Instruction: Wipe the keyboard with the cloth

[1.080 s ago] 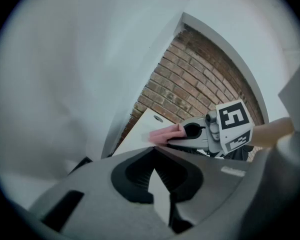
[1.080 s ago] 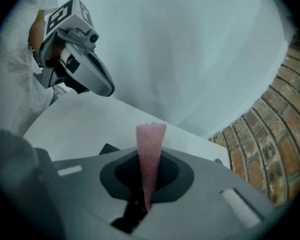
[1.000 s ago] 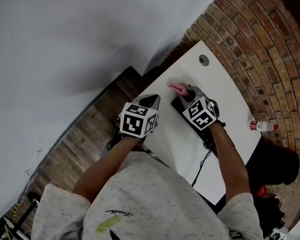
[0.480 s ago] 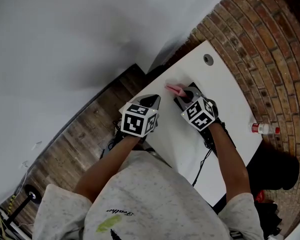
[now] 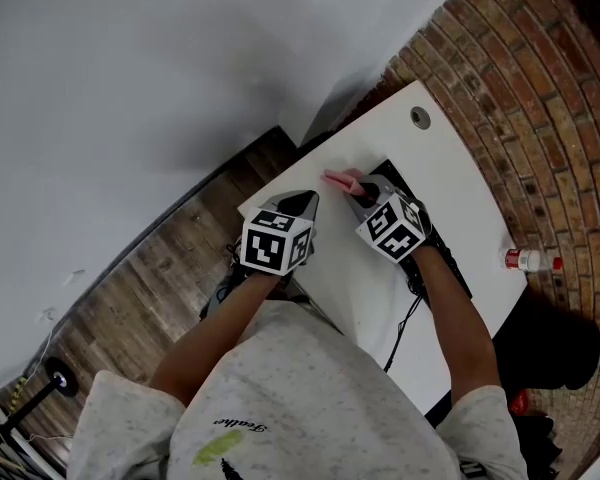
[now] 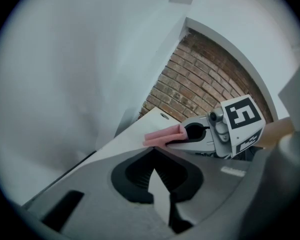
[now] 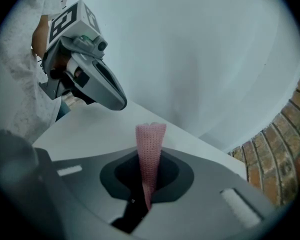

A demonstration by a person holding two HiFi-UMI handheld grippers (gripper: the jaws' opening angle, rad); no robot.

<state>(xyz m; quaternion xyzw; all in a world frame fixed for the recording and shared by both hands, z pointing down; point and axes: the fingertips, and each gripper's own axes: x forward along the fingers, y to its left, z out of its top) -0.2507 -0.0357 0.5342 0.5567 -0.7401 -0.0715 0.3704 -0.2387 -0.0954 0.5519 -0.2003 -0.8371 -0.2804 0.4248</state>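
A black keyboard lies along the white table, mostly hidden under my right gripper and forearm. My right gripper is shut on a folded pink cloth, which sticks out past its tips over the keyboard's far end. In the right gripper view the cloth stands upright between the jaws. My left gripper hovers at the table's near-left corner, beside the right one, shut and holding nothing. The left gripper view shows the right gripper and the cloth just ahead.
A small white bottle with a red cap lies at the table's right edge. A round grommet sits in the far corner. A dark cable crosses the near tabletop. A brick surface borders the right, wooden floor the left.
My right gripper has slid the pink cloth a little further toward the keyboard's far-left end. The left gripper has stayed in place.
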